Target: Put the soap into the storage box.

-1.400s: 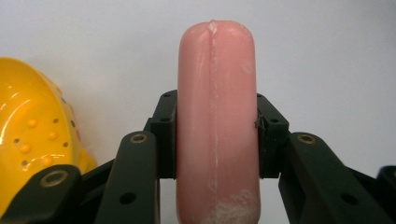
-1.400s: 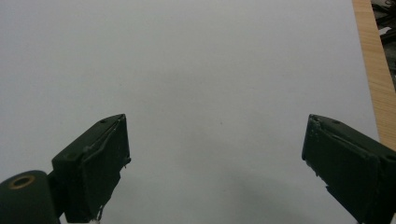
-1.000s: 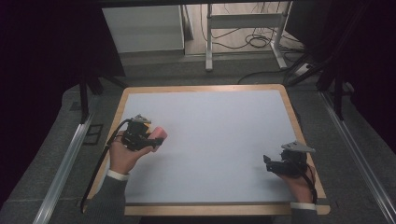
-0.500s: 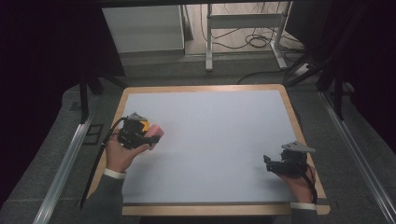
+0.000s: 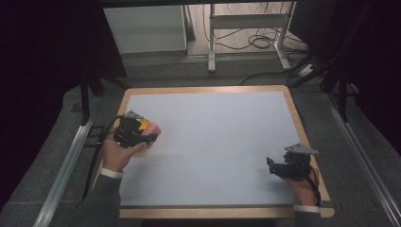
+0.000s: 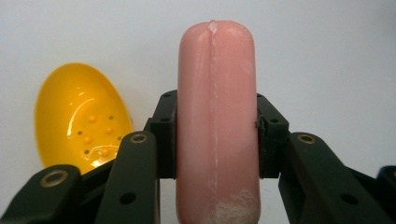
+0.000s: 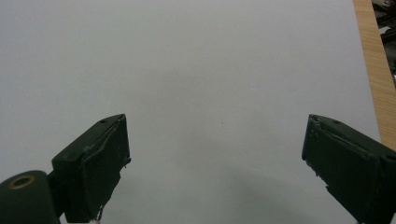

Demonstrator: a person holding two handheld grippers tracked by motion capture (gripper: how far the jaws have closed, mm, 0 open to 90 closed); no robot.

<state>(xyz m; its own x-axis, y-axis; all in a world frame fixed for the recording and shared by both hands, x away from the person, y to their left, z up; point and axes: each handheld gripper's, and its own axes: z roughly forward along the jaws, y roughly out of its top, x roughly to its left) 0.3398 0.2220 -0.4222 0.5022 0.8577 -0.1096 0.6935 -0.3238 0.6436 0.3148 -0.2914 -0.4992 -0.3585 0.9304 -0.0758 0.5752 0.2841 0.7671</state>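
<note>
Clamping an unmarked pink sausage point(image 6: 216, 126), left gripper point(image 6: 216, 135) jaws grip; right gripper point(image 7: 217, 172) jaws wide.

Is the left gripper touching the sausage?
Touching. In the left gripper view both black pads press on the sides of the pink sausage, so the left gripper clamps it.

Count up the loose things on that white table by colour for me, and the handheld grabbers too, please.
Pink: 1, the pink sausage-shaped piece, clamped in the left gripper.
Yellow: 1, the yellow dimpled scoop lying beside it.
Black grabbers: 2, the left gripper and the right gripper, whose jaws stand wide apart with nothing between them.
Total: 4.
</note>
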